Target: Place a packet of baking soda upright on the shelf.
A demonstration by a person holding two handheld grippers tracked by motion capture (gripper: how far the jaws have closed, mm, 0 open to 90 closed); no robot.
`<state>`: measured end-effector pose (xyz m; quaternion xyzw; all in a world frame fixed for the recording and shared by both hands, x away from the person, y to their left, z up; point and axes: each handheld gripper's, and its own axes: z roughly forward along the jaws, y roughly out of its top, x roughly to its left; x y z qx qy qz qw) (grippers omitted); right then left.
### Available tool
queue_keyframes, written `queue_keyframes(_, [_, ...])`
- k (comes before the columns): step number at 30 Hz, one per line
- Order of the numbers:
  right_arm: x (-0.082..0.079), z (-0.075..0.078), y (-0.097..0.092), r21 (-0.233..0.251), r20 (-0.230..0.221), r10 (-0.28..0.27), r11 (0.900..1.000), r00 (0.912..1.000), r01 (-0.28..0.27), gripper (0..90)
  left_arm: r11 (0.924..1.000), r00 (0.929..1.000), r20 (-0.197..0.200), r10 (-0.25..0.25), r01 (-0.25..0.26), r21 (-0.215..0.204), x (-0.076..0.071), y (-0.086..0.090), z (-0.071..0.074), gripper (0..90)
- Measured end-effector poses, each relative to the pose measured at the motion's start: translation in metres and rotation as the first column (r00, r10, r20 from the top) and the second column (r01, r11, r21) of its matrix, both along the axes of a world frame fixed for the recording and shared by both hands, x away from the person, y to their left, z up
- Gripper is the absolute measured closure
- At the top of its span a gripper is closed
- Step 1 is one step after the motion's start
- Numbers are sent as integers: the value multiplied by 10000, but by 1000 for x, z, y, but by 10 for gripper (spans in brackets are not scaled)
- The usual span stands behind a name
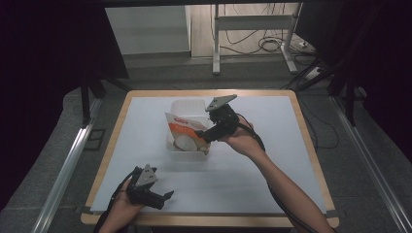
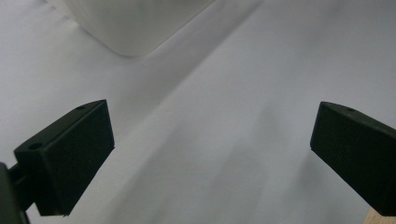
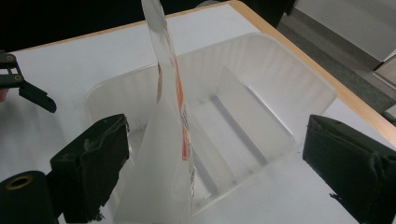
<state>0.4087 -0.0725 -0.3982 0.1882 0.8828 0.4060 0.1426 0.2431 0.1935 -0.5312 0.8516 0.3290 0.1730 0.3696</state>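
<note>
Plastic pouch standing in tub, right tool open.

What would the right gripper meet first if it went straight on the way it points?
Most likely the pouch, standing edge-on between the open fingers of the right gripper in the clear plastic bin; depth is hard to judge.

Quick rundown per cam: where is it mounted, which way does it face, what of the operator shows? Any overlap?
High view: above the person's side, facing forward and down on the table; both forearms, left gripper, right gripper.
Left gripper view: on the left gripper, facing the tabletop; open jaws, bin corner.
Right gripper view: on the right gripper, facing the clear bin and upright pouch between open jaws.
Shared: all three show the bin.
</note>
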Motion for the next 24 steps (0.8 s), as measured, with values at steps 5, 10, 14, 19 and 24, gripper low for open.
queue_keyframes(5, [-4, 1, -8, -36, 70, -47, 10000, 10000, 47, 64, 10000, 10000, -3, -5, 5, 29, 0, 0, 0, 0])
queue_keyframes(10, [-8, -1, -16, -98, 52, -135, 9999, 9999, 136, 60, 10000, 10000, -4, -2, 2, 53, 0, 0, 0, 0])
queue_keyframes(14, [-10, -3, -23, -132, 49, -186, 9997, 9998, 187, 58, 10000, 10000, -12, 13, -13, 30, 0, -1, 0, 0])
queue_keyframes(19, [-15, -8, -33, -203, 23, -308, 9993, 9995, 308, 55, 10000, 10000, -18, 13, -13, 53, 0, -1, 0, 0])
queue_keyframes(24, [-19, -13, -39, -228, 92, -413, 9989, 9991, 415, 52, 10000, 10000, -10, 14, -14, 49, 0, -1, 0, 0])
